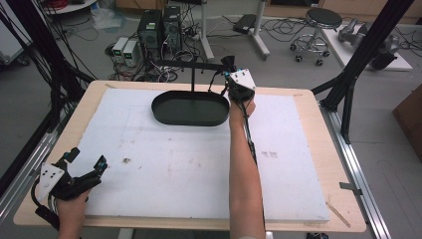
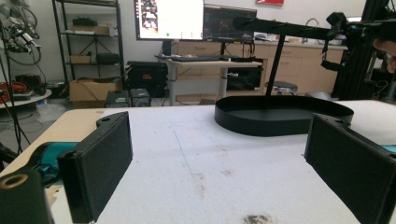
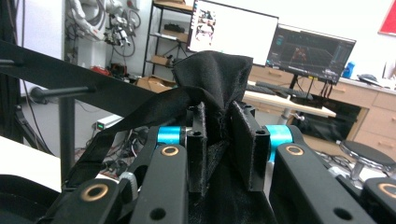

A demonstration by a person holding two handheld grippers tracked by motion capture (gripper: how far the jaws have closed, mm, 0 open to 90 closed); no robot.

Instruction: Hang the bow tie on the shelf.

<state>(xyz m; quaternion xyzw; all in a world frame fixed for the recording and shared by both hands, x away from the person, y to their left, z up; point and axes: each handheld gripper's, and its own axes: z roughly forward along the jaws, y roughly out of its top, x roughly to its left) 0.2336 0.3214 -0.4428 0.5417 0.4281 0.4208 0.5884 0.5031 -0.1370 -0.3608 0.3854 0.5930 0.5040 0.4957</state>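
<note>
In the high view, the right gripper (image 1: 230, 63) reached past the far edge of the table (image 1: 318, 164), up by the horizontal bar (image 1: 191, 64) of a black stand whose oval tray base (image 1: 190, 108) sat on the white foam board (image 1: 199, 164); the left gripper (image 1: 88, 167) rested near the board's near left corner, its jaws spread. Computer towers (image 1: 160, 27), tangled cables and a round stool (image 1: 322, 20) stood on the floor beyond. In the left gripper view, the two black pads stood wide apart with nothing between them, the tray base (image 2: 280, 116) and its post (image 2: 275, 63) ahead. In the right gripper view, the jaws were pressed together on a black cloth (image 3: 215, 79), bunched above the pads, a black strap (image 3: 135, 121) trailing left beneath the bar (image 3: 70, 77), monitors (image 3: 233, 30) behind.
</note>
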